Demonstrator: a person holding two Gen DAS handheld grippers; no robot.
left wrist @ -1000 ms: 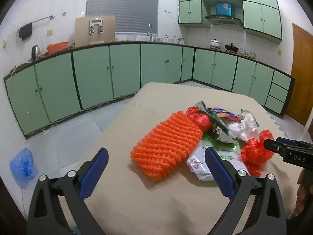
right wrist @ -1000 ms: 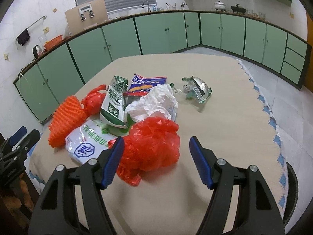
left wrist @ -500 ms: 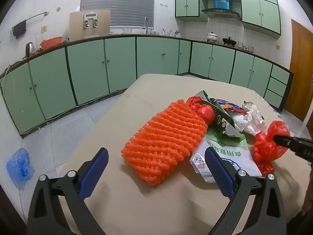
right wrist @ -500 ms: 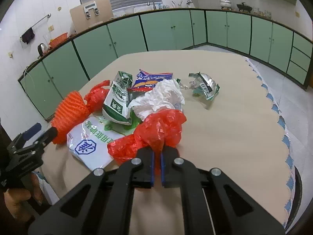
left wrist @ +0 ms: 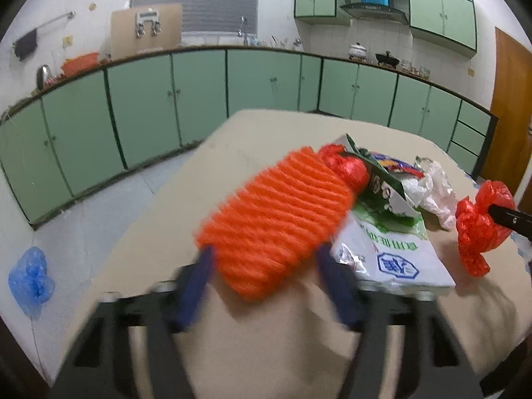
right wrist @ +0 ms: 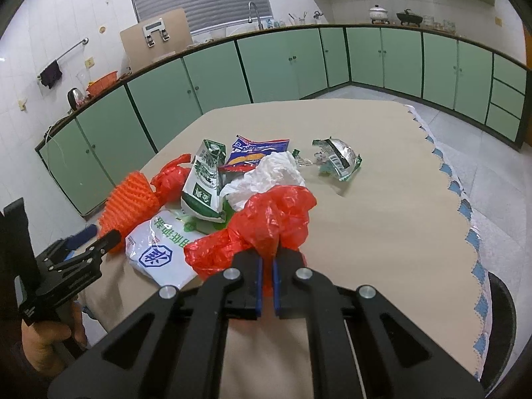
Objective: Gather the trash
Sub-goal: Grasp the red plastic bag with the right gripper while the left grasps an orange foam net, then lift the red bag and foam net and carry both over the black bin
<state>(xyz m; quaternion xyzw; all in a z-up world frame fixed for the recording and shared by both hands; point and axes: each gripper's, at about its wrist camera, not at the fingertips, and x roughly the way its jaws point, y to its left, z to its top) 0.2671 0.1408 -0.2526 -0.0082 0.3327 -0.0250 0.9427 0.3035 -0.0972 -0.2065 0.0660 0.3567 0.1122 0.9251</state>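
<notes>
Right wrist view: your right gripper (right wrist: pixel 267 267) is clamped on the red bag (right wrist: pixel 266 222), its blue pads pressed together with a pinch of the plastic between them. The bag sits at the near edge of the trash pile on the tan table (right wrist: pixel 382 206). Behind it lie white tissue (right wrist: pixel 269 176), a milk carton (right wrist: pixel 202 183), a snack wrapper (right wrist: pixel 256 151) and, apart to the right, a torn foil wrapper (right wrist: pixel 335 159). A white pouch (right wrist: pixel 159 249) lies flat to the bag's left, touching it.

Left wrist view: your left gripper (left wrist: pixel 266 266) has its fingers apart, one on each side of the near end of the orange foam net (left wrist: pixel 276 219). Blur prevents telling whether the pads touch it. The net rests on the table at the left of the pile, against a second red bag (left wrist: pixel 345 166) at its far end and the pouch to its right. A blue bag (left wrist: pixel 30 279) lies on the floor at far left.
</notes>
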